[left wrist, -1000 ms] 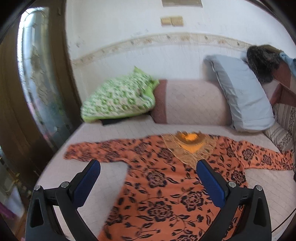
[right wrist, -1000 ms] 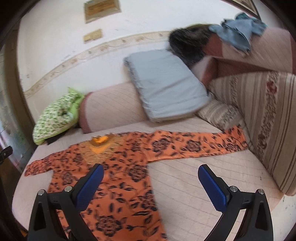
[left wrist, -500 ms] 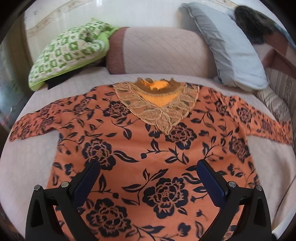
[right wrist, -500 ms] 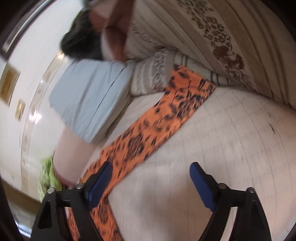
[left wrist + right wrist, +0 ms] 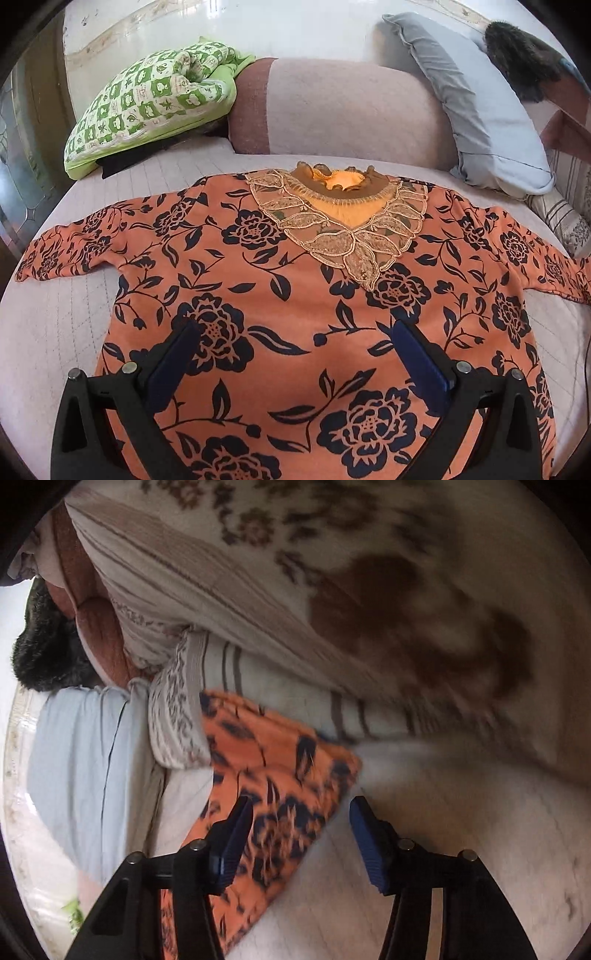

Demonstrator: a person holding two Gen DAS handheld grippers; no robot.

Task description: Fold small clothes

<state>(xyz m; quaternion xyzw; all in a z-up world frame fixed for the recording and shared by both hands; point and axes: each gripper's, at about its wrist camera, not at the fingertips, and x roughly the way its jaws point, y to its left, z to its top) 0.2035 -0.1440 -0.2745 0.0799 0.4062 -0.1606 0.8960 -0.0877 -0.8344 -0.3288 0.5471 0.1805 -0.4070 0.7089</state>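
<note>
An orange top with black flowers lies flat on the bed, sleeves spread, gold lace collar toward the bolster. My left gripper is open and hovers over the top's body, holding nothing. In the right wrist view the end of the top's right sleeve lies against a striped cushion. My right gripper is open, jaws partly closed in, and stands over the sleeve cuff, with the sleeve edge between its blue pads.
A green patterned quilt and a pink bolster lie at the head of the bed. A grey pillow leans at the right. A flowered cushion wall rises behind the sleeve. The quilted bed cover lies under everything.
The left gripper moved forward and down over the top's body, then held. The right gripper swung right and down to the sleeve end, and its jaws narrowed.
</note>
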